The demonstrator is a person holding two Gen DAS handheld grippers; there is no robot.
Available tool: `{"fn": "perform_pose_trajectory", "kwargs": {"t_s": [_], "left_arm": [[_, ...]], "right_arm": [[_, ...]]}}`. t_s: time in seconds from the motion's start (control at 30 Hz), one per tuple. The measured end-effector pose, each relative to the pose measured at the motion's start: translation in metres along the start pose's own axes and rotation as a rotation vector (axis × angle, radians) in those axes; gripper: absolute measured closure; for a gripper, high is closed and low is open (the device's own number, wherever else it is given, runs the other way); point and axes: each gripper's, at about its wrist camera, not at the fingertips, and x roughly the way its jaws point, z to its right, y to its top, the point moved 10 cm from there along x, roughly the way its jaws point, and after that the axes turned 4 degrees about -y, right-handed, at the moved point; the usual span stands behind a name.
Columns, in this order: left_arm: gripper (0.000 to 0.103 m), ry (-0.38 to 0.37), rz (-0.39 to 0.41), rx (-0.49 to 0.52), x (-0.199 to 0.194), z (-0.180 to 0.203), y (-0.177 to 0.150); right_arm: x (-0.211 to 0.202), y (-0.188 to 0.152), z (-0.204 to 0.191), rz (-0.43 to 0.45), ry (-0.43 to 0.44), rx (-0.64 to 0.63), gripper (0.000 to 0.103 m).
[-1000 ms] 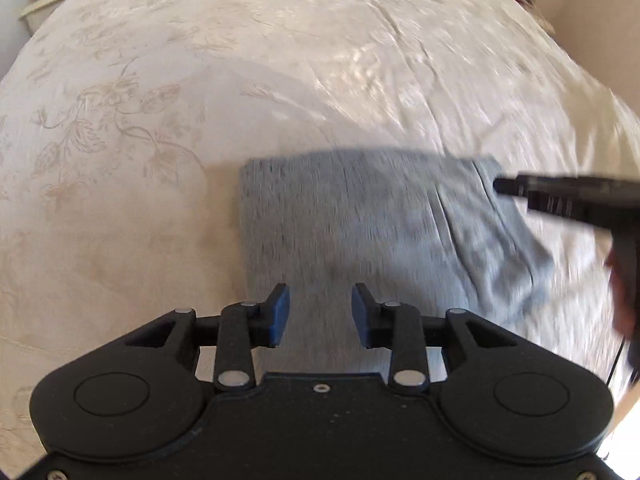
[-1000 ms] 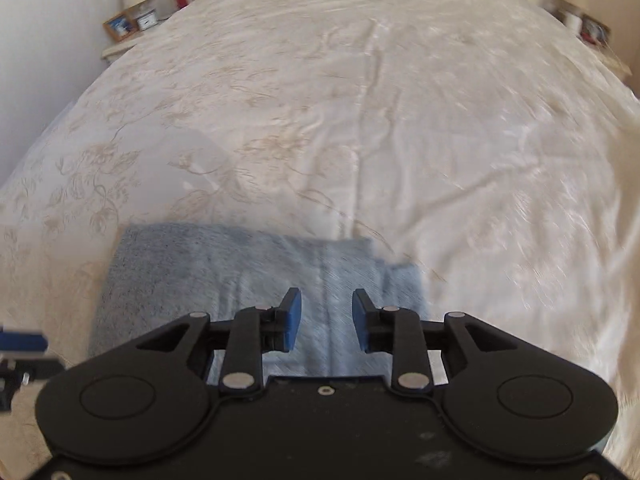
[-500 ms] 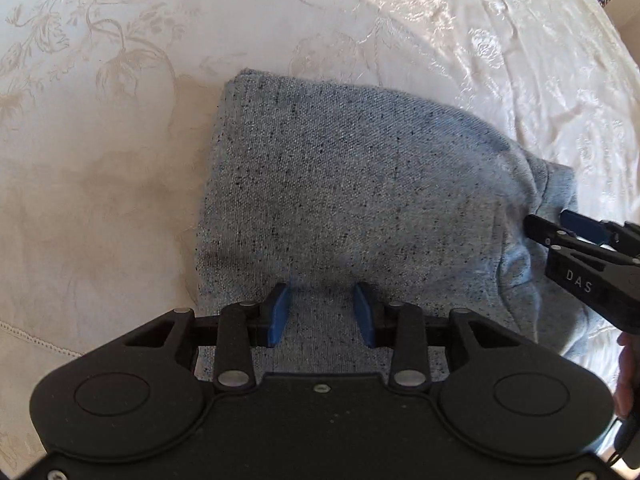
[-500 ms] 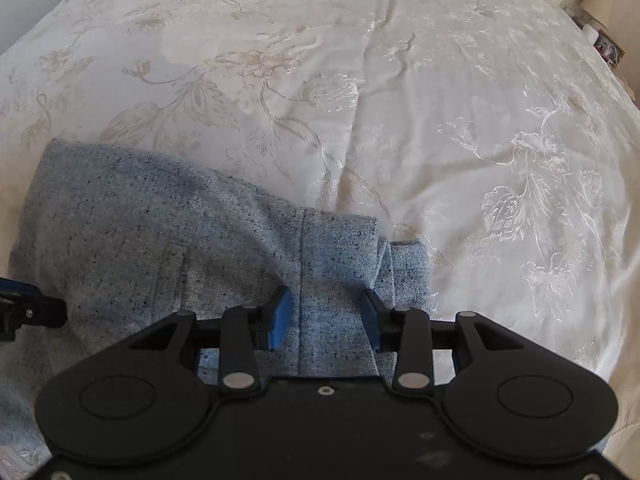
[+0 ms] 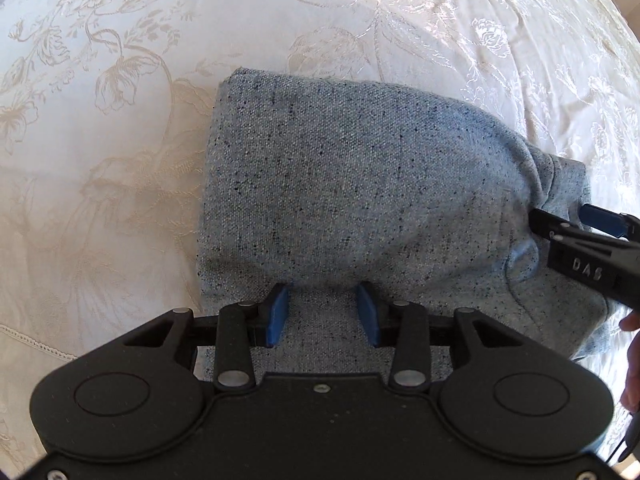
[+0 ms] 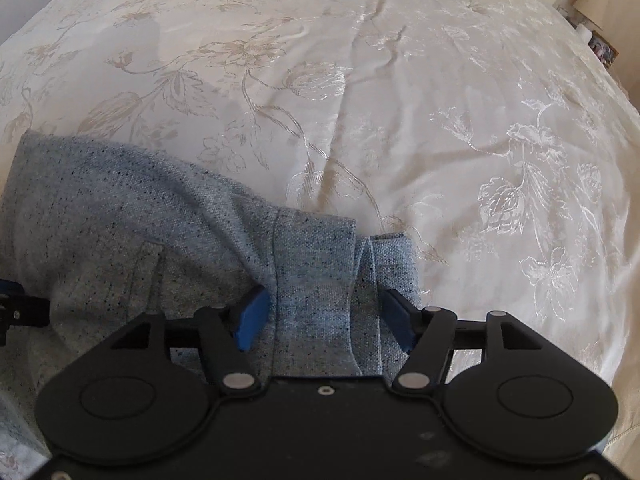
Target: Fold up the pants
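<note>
Pants [image 5: 360, 184]: grey-blue flecked woven pair, lying folded into a compact block on the bed, near its front edge, with the long folded edge running away from the left wrist camera and the waistband end [image 6: 316, 264] bunched toward the right. Placement reads as a fold just laid down, the upper layer resting on the lower; the near edge sits between both sets of jaws. Left gripper [image 5: 323, 312]: pointed steeply down over the near edge of the block, jaws part-spread and opening, cloth between the blue pads but not visibly pinched; judged to be letting go of the layer. Right gripper [image 6: 326, 316]: over the waistband end, jaws spread wide and opening, the band and a loose flap [image 6: 394, 256] lying between them without pressure; also seen from the left wrist view as a black body lettered "DAS" [image 5: 588, 240] at the right of the block, with part of the person's hand [image 5: 632, 356] behind it. Bedspread [image 6: 440, 100]: cream, glossy, floral damask, lightly creased, carrying the pants and nothing else near them. Surroundings: a lamp [image 6: 592, 0] and small framed items [image 6: 602, 46] on a side stand at the far right, well apart from the work. Obstructions: none on the bed around the block; the bunched waistband and offset flap are the only untidy part, likely needing smoothing.
</note>
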Motion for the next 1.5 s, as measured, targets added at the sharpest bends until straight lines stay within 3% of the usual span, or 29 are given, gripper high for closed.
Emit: {"fn": "perform_pose_trajectory", "kwargs": {"t_s": [0.23,0.53,0.67,0.83,0.93,1.17,1.37,1.47,1.5], "left_arm": [[0.049,0.018,0.022,0.004,-0.001,0.005,-0.003],[0.049,0.043,0.149,0.108,-0.057,-0.011,-0.013],[0.049,-0.001,0.128,0.077,-0.056,-0.028,-0.015],[0.049,-0.015,0.076,0.066,-0.038,-0.035,-0.017],[0.049,-0.048,0.049,0.066,-0.027,-0.031,-0.018],[0.044,-0.034,0.039,0.116,-0.004,-0.027,-0.016],[0.033,-0.084,0.034,0.094,0.004,-0.038,-0.011],[0.033,-0.115,0.032,0.094,0.003,-0.040,-0.011],[0.033,-0.123,0.034,0.091,0.003,-0.041,-0.011]], "right_arm": [[0.001,-0.001,0.006,-0.014,0.016,0.042,0.031],[-0.047,-0.012,0.040,0.041,0.078,0.087,0.033],[-0.063,-0.021,0.074,0.068,0.148,0.199,0.031],[-0.052,-0.032,0.102,0.019,0.236,0.342,0.031],[-0.043,-0.036,0.101,0.003,0.268,0.363,0.031],[-0.006,-0.041,0.075,-0.079,0.354,0.312,0.031],[0.007,-0.038,0.066,-0.082,0.406,0.320,0.027],[0.010,-0.036,0.061,-0.086,0.421,0.307,0.031],[0.009,-0.036,0.058,-0.088,0.434,0.305,0.037]]}}
